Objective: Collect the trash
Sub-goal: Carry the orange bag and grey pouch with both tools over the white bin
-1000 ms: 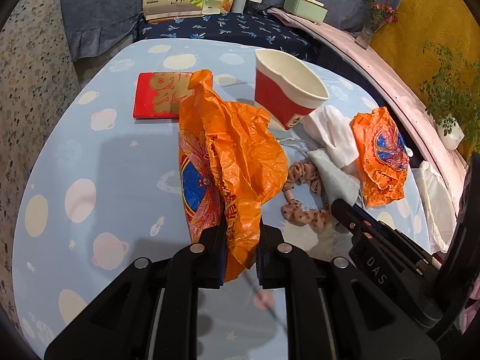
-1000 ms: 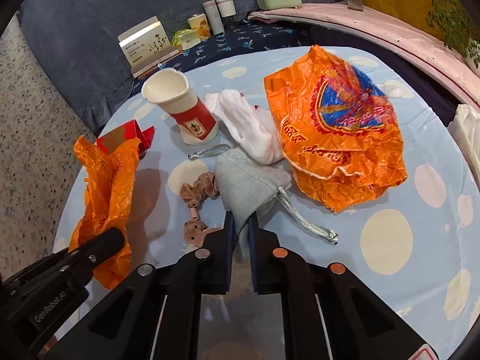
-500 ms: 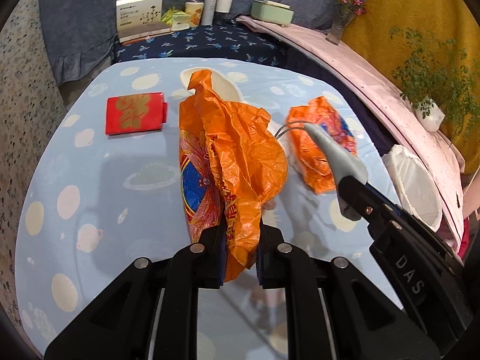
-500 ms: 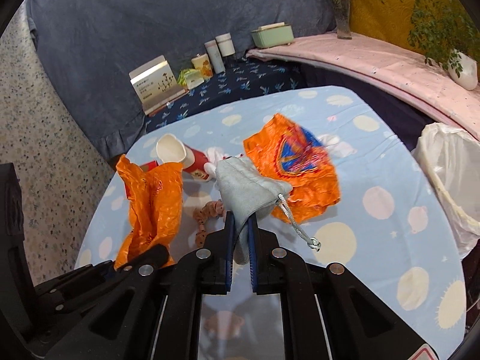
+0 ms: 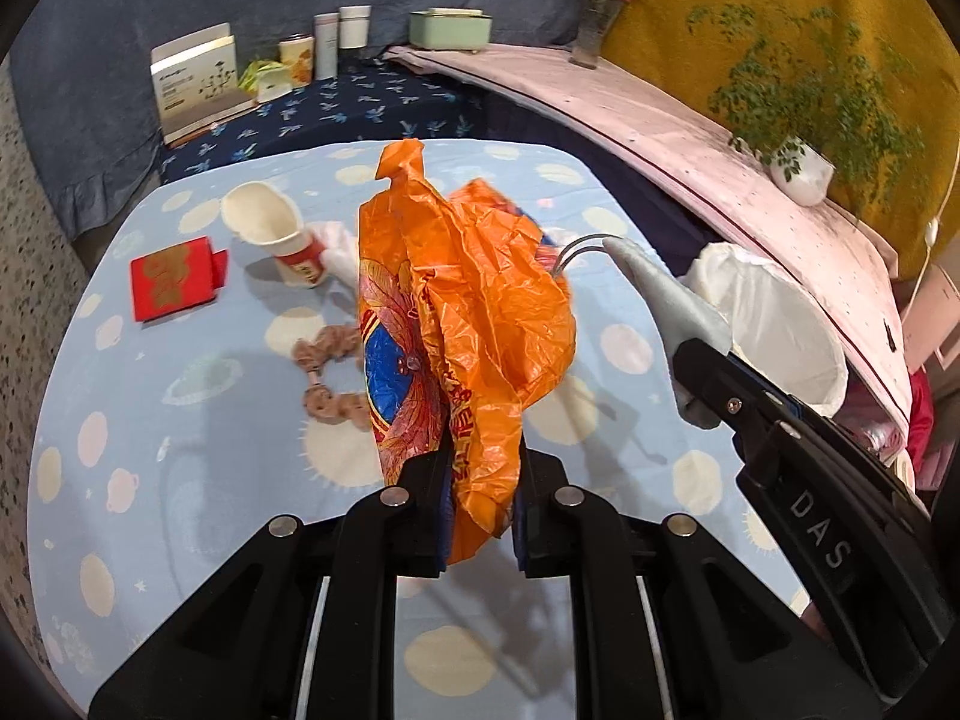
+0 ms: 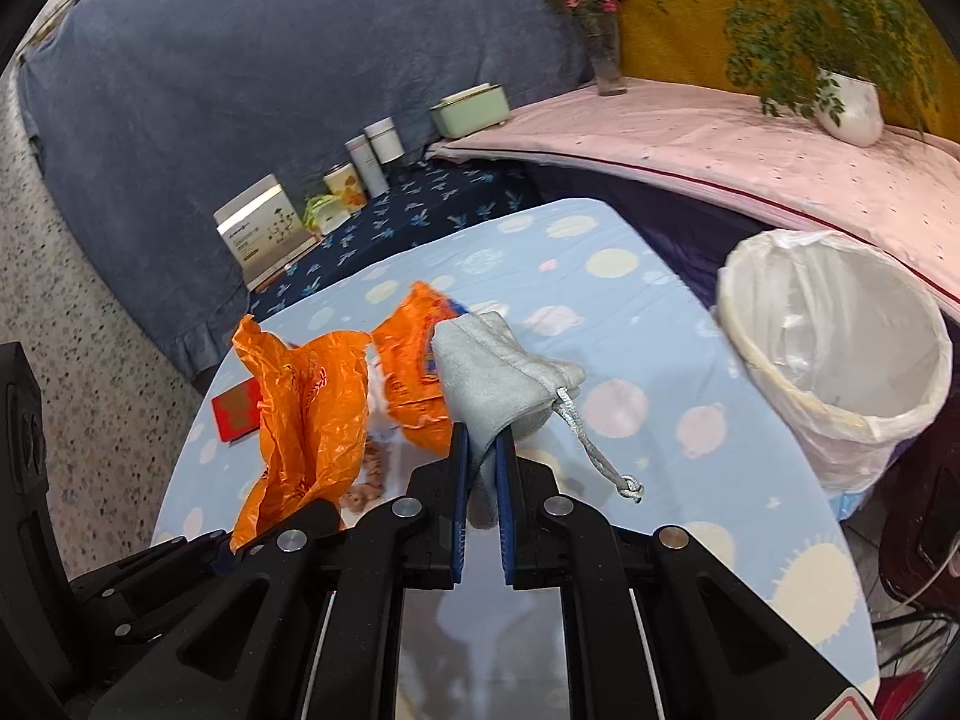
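My left gripper (image 5: 480,474) is shut on a crumpled orange plastic bag (image 5: 456,324) and holds it above the blue table; the bag also shows in the right wrist view (image 6: 306,414). My right gripper (image 6: 482,456) is shut on a grey drawstring pouch (image 6: 492,378), held up in the air; the pouch also shows in the left wrist view (image 5: 672,306). A white-lined trash bin (image 6: 840,354) stands off the table's right edge. A second orange bag (image 6: 414,372), a paper cup (image 5: 276,234), a white tissue (image 5: 342,252) and a pink scrunchie (image 5: 327,378) lie on the table.
A red envelope (image 5: 174,282) lies at the table's left. Boxes and tins (image 5: 198,84) stand on a dark blue bench behind. A pink-covered ledge (image 6: 720,144) with a potted plant (image 6: 846,108) and a vase runs behind the bin.
Both grippers have risen and swung right with their loads. The trash bin has come fully into view on the right. The table items now look smaller and farther off.
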A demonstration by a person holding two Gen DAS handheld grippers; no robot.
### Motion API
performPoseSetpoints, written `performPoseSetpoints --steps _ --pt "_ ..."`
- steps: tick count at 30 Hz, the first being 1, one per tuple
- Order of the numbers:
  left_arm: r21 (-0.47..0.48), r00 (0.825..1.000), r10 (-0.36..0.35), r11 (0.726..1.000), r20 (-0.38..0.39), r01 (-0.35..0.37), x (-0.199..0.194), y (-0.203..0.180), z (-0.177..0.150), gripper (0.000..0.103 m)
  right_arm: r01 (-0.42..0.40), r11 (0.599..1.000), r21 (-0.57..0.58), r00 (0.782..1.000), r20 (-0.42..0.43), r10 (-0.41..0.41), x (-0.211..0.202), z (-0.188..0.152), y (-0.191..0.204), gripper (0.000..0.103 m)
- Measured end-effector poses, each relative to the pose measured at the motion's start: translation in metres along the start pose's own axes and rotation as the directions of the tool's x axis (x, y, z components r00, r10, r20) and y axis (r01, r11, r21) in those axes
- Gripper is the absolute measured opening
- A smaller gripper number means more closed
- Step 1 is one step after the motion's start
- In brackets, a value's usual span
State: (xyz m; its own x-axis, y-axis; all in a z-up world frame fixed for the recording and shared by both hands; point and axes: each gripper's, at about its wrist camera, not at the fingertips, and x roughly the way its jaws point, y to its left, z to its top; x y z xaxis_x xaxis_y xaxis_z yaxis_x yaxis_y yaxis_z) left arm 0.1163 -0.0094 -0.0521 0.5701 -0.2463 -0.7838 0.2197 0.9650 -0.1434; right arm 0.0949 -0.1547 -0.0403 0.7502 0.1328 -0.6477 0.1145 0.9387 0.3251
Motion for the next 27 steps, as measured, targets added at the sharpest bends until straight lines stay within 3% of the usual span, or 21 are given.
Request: performPoseSetpoints --steps 11,17,27 --pt "0.124 0.999 -0.042 0.991 -0.020 0.044 0.017 -0.071 0.004 0.014 0.075 0.990 0.119 0.996 0.043 -0.080 -0.023 0.003 -0.075 0.009" --pt "0.212 0.995 -0.095 0.972 -0.040 0.102 0.031 -0.119 0.010 0.014 0.124 0.974 0.191 0.988 0.063 -0.138 -0.032 0.009 -0.121 0.009" --pt "0.271 0.976 -0.203 0.938 -0.075 0.216 0.066 -0.179 0.035 0.014 0.206 0.942 0.265 0.969 0.077 -0.234 -0.036 0.026 -0.188 0.009"
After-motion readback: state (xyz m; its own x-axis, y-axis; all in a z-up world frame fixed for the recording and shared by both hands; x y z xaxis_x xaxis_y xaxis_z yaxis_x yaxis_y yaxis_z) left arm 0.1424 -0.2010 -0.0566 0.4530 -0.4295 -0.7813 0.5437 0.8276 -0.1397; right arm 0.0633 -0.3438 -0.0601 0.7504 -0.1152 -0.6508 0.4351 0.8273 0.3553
